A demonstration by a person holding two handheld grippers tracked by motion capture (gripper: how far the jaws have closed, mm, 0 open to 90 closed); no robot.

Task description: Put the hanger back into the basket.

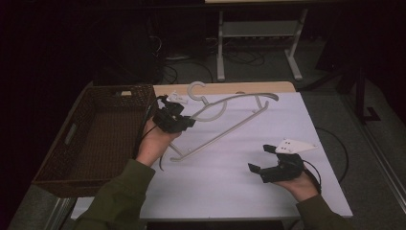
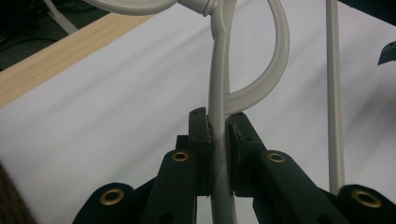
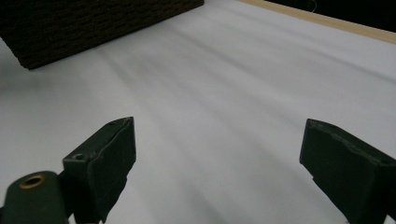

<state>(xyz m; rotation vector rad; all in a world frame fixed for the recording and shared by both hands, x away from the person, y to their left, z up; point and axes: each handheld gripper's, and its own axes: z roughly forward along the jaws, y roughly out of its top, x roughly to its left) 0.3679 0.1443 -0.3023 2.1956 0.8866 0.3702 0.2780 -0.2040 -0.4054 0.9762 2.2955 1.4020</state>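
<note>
Hanger point(image 1: 225, 125), pale grey plastic, is clamped at one curved shoulder by the left gripper point(image 1: 187, 121), and its long axis slants away from those jaws toward the table's point(image 1: 230, 191) far right, with the hook rising just beyond the gripper and the straight bottom bar running below and to its right. Wicker basket point(image 1: 57, 163) sits close on that gripper's other side, so this is the nearer hand for a drop there. Right gripper point(image 1: 261, 158) rests well apart near the front edge, jaws spread and empty.

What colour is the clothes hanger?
The clothes hanger is pale grey-white, shown best in the left gripper view.
</note>
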